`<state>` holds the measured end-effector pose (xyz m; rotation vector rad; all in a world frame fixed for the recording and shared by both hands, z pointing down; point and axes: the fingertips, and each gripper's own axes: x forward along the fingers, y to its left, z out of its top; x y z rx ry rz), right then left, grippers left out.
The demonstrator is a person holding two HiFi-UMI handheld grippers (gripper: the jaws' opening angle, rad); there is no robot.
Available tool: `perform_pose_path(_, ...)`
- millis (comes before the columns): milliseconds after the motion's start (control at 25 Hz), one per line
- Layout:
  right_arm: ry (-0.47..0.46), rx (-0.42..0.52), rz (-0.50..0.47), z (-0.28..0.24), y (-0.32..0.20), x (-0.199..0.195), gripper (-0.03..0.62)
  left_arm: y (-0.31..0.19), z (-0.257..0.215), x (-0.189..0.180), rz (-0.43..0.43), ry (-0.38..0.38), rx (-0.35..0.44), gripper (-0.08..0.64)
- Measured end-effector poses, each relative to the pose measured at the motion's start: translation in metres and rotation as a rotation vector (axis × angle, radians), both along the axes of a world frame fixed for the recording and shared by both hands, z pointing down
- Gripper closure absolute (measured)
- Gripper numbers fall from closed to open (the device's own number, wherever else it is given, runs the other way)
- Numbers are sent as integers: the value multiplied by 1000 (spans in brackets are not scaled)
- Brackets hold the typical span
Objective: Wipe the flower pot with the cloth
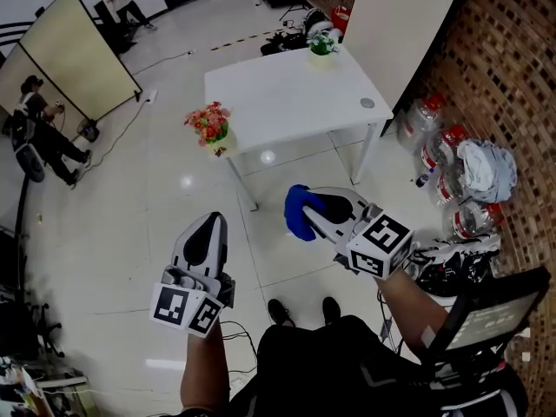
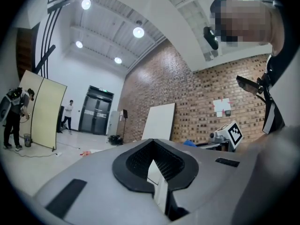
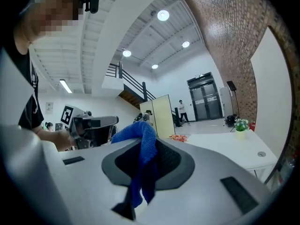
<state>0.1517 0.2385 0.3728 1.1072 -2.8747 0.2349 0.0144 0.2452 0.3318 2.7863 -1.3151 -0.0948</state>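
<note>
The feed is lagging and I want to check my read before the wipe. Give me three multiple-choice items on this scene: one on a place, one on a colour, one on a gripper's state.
1. Where does the pot of pink and red flowers stand?
A. at the near left corner of the white rectangular table
B. in the table's middle
C. on the floor under the table

2. What colour is the fluffy cloth?
A. yellow
B. blue
C. white

3. How is the left gripper?
A. shut on the cloth
B. wide open
C. shut, with nothing in it

Answers:
1 A: the head view shows the pot at the table corner nearest the person, on the left.
2 B: the cloth pinched in the right gripper is bright blue in both views that show it.
3 C: the left gripper view shows its jaws together with nothing between them.
</note>
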Motion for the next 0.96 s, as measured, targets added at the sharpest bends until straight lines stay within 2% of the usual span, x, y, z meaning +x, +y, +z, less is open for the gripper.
perform_pose_path(120,-4,-1,16,-4,3,12,538,9,-3,13,-1,5,-7,558)
perform_pose_path(280,-19,12,45,-14,3,13,539,6,-5,10,2,2,-27,558)
perform_pose_path(680,-28,35,46,-26,15,-23,539,14,-10,-29,-10,13,-27,558)
perform_pose_path(960,-41,34,71,-26,16,-6,539,23,-11,-16,7,1,-13,558)
